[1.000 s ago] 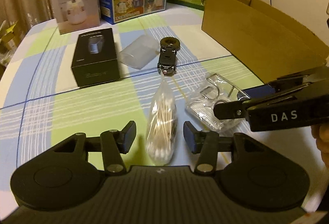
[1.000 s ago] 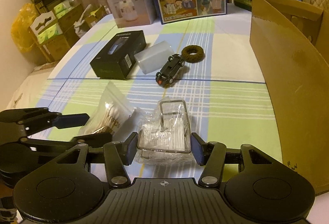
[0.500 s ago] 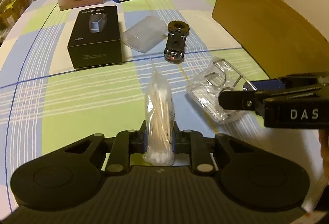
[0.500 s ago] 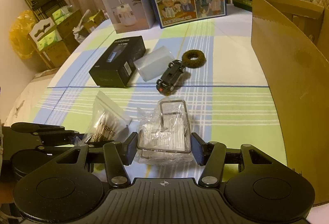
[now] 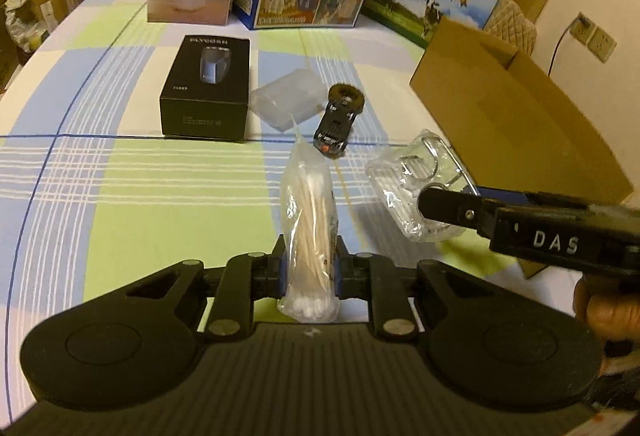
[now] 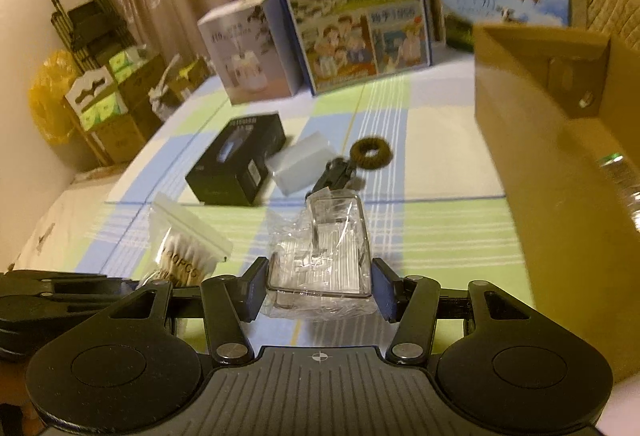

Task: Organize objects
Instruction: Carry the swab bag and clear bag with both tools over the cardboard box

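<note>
- Left wrist view: the open cardboard box [image 5: 520, 123] stands at the right edge of the worktop [image 5: 140, 175] and is taken here as the likely place for the loose things. It appears nearer and more tilted in the right wrist view than half a second ago, with blur, so the right side is judged to be rising towards it.
- The left tool [image 5: 310, 268], which stood wide open a second ago, has been closed to a narrow gap. It is held low and level, pointing away from the person, well to the left of the cardboard box.
- The right tool [image 6: 320, 288] is kept at medium width, both pads laid against the sides of its load. It is carried by a hand [image 5: 600, 308] close in front of the cardboard box and pitched slightly upward.
- The clear plastic packet [image 6: 324, 252] is gripped between the right tool's pads. It has stayed fixed between them while the background shifted, so it is judged to have been lifted just in front of the cardboard box.
- The bag of cotton swabs [image 5: 310, 220] is clamped near its lower end by the left tool, left of the packet, its sealed top pointing forward. Whether it has left the cloth cannot be told.
- Two things are thus judged to be secured, with their transfer into the cardboard box not yet done.
</note>
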`<state>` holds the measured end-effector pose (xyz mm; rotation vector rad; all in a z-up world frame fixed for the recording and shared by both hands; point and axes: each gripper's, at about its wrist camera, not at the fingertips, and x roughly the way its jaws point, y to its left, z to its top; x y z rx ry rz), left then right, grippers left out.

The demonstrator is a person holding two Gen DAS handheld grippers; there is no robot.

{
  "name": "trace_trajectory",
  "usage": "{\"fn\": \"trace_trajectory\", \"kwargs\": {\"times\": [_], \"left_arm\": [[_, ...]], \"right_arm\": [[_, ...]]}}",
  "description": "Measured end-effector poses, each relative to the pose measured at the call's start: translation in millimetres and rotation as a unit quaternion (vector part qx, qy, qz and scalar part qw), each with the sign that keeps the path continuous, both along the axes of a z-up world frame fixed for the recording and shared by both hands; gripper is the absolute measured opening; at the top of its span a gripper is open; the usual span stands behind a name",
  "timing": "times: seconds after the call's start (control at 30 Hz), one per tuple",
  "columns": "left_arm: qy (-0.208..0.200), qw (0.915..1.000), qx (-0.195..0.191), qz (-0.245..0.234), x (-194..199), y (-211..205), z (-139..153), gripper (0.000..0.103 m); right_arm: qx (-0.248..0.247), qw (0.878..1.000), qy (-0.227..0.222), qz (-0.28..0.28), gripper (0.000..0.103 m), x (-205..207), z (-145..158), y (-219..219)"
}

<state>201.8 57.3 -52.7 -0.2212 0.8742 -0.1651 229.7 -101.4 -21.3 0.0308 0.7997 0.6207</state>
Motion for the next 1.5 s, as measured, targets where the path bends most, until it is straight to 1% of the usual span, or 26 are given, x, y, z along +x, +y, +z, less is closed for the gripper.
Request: {"fn": "trace_trajectory", "kwargs": {"times": [0.13,0.17,0.3,0.37,0.57,0.73,0.83,0.93,1.03,1.2,1.3,1.4,1.5], "left_arm": [[-0.005,0.9993,-0.036,0.010,-18.9,-8.4,14.5,0.016],[-0.006,0.9992,-0.039,0.011,-24.1,-11.3,18.4,0.016],[-0.017,0.9988,-0.043,0.016,-46.7,-22.7,37.1,0.016],[-0.025,0.9987,-0.041,0.017,-57.7,-29.0,47.4,0.016],[-0.046,0.9973,-0.052,0.021,-87.1,-44.9,77.4,0.016],[-0.061,0.9970,-0.048,0.010,-102.1,-63.6,98.1,0.016],[-0.073,0.9958,-0.056,-0.002,-106.4,-77.4,111.7,0.016],[-0.086,0.9946,-0.054,-0.022,-104.8,-100.3,127.0,0.016],[-0.095,0.9931,-0.053,-0.045,-97.0,-124.1,139.3,0.016],[-0.110,0.9896,-0.047,-0.079,-76.6,-162.1,157.7,0.016],[-0.112,0.9880,-0.045,-0.096,-59.2,-185.1,163.0,0.016],[-0.109,0.9870,-0.041,-0.111,-40.9,-203.7,162.1,0.016],[-0.103,0.9863,-0.034,-0.124,-18.7,-220.3,157.0,0.016]], "right_arm": [[0.002,1.000,-0.014,-0.007,0.051,-20.7,8.1,-10.7],[0.002,1.000,-0.016,-0.009,0.051,-26.9,10.3,-13.9],[0.001,1.000,-0.022,-0.015,0.051,-50.2,22.5,-28.6],[0.007,0.999,-0.026,-0.026,0.051,-61.7,30.5,-39.0],[0.024,0.998,-0.041,-0.049,0.051,-94.6,55.7,-67.4],[0.034,0.996,-0.048,-0.065,0.051,-110.8,71.4,-90.8],[0.040,0.995,-0.054,-0.075,0.051,-115.3,82.6,-106.5],[0.047,0.993,-0.068,-0.089,0.051,-116.8,97.8,-126.4],[0.064,0.990,-0.074,-0.103,0.051,-112.9,112.7,-149.9],[0.050,0.985,-0.100,-0.128,0.051,-95.1,132.9,-190.6],[0.036,0.983,-0.109,-0.143,0.051,-77.8,139.5,-214.6],[0.031,0.981,-0.112,-0.153,0.051,-58.2,142.1,-234.1],[0.025,0.981,-0.113,-0.155,0.051,-38.2,140.2,-244.7]]}}
